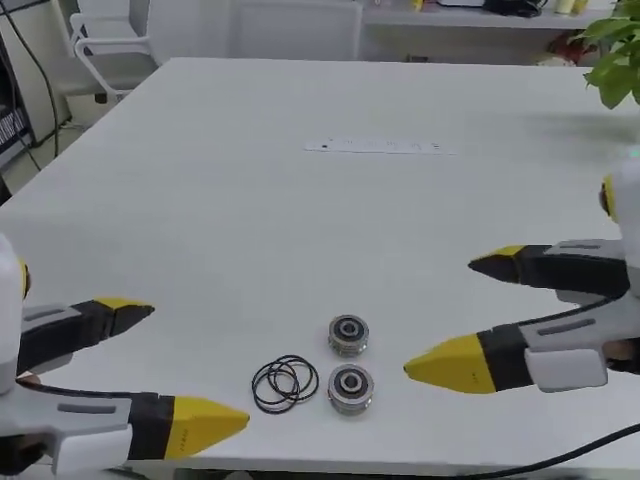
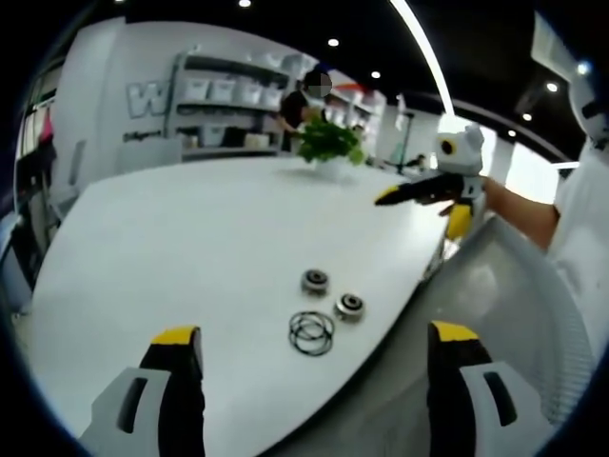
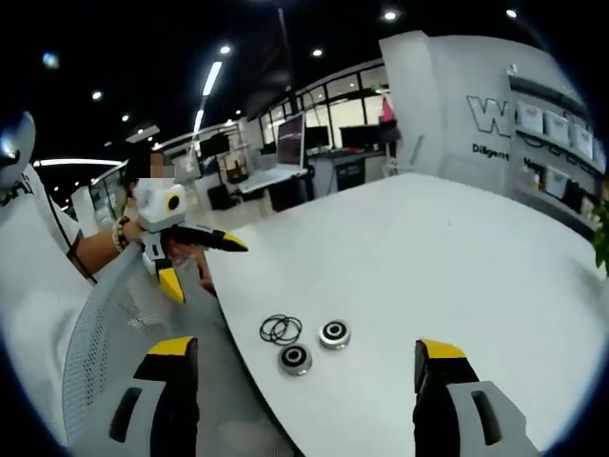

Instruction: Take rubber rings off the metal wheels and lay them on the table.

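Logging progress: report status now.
Left gripper, right gripper: jaws open, empty. Rubber rings piled on table beside two metal wheels. Nothing in the way.

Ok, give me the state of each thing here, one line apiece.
left gripper: jaws wide open, empty.
right gripper: jaws wide open, empty.
rubber rings: loose, overlapping in a pile on the table, beside the near wheel.
near wheel: lying flat, not gripped.
far wheel: lying flat, apart from the near wheel, not gripped.
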Available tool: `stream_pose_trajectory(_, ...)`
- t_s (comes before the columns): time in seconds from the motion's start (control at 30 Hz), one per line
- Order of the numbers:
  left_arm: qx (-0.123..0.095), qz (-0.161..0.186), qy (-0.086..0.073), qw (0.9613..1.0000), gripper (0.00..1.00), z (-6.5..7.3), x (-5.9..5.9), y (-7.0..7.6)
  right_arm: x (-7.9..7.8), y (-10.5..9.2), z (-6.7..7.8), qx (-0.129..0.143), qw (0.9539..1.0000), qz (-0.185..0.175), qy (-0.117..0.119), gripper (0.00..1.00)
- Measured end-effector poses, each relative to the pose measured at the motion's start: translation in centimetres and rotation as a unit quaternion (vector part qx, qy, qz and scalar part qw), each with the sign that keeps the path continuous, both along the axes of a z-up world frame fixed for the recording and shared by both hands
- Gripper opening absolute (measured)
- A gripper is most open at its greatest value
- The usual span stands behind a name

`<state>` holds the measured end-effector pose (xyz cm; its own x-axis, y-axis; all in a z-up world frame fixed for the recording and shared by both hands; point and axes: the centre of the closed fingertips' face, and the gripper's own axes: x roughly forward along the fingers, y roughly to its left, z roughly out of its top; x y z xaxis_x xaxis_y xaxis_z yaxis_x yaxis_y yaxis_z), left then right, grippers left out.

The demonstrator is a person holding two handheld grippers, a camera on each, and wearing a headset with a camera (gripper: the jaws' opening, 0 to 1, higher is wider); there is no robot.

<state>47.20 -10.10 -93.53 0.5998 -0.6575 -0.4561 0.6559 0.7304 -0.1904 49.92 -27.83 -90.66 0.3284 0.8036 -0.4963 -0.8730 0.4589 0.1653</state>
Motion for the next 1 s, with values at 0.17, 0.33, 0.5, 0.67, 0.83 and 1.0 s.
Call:
stream_pose_trajectory(0.17, 0.000, 0.001, 0.007, 1.0000, 1.00, -0.2, -0.1, 0.0, 0.2, -2.5, -1.2, 0.000, 0.9989, -0.045, 0.013, 0.94)
stream_pose_trajectory(0.33, -0.002, 0.004, 0.007, 1.0000, 1.00, -0.2, 0.0, 0.0, -0.2, -4.3, -3.2, -0.007, 0.9966, -0.074, 0.037, 0.94)
stream_pose_trajectory(0.5, -0.005, 0.004, 0.018, 0.9998, 1.00, -0.4, -0.2, 0.0, -0.7, -4.7, -4.0, 0.000, 0.9946, -0.087, 0.055, 0.93)
stream_pose_trajectory(0.67, -0.005, 0.005, 0.019, 0.9998, 1.00, -0.4, -0.2, 0.0, -0.9, -5.0, -4.8, -0.016, 0.9934, -0.096, 0.060, 0.92)
stream_pose_trajectory(0.83, -0.009, 0.010, 0.019, 0.9997, 1.00, -0.3, -0.2, 0.1, -1.6, -4.8, -5.8, -0.044, 0.9935, -0.082, 0.066, 0.92)
stream_pose_trajectory(1.0, -0.013, 0.018, 0.015, 0.9996, 1.00, -0.2, 0.0, 0.3, -1.8, -4.9, -6.0, -0.044, 0.9930, -0.083, 0.072, 0.92)
